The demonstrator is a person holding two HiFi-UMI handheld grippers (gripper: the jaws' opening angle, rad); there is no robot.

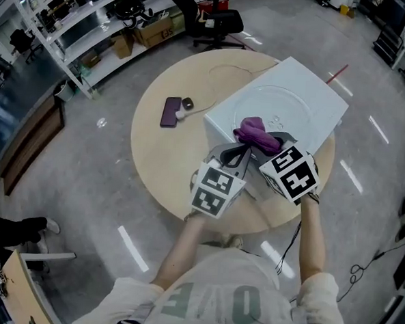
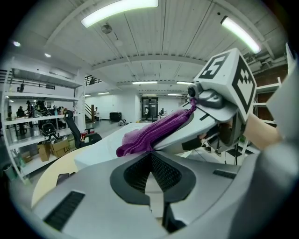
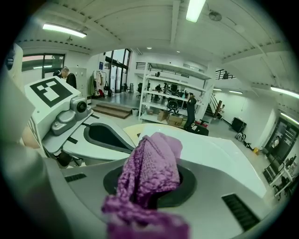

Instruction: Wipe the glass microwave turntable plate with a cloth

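Right hand-held gripper (image 3: 150, 189): clamped on cloth (image 3: 152, 170), bunch sticking out ahead of the jaws.
Left hand-held gripper (image 2: 152, 165): jaws together, nothing between, just left of the right one.
Plate (image 1: 278, 104): flat on white box (image 1: 323, 97) on worktop (image 1: 158, 165), just ahead of both grippers.
Handling: cloth looks soft, light, floppy, so keep the bunched grip; plate is likely slick, brittle, best steadied at the rim.
Axis: plate is round, face up, no long axis; cloth runs forward toward the plate.

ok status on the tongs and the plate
Left tongs shut, empty. Right tongs shut on purple cloth. Glass turntable plate flat atop white microwave, cloth at its near edge. Nothing blocking.
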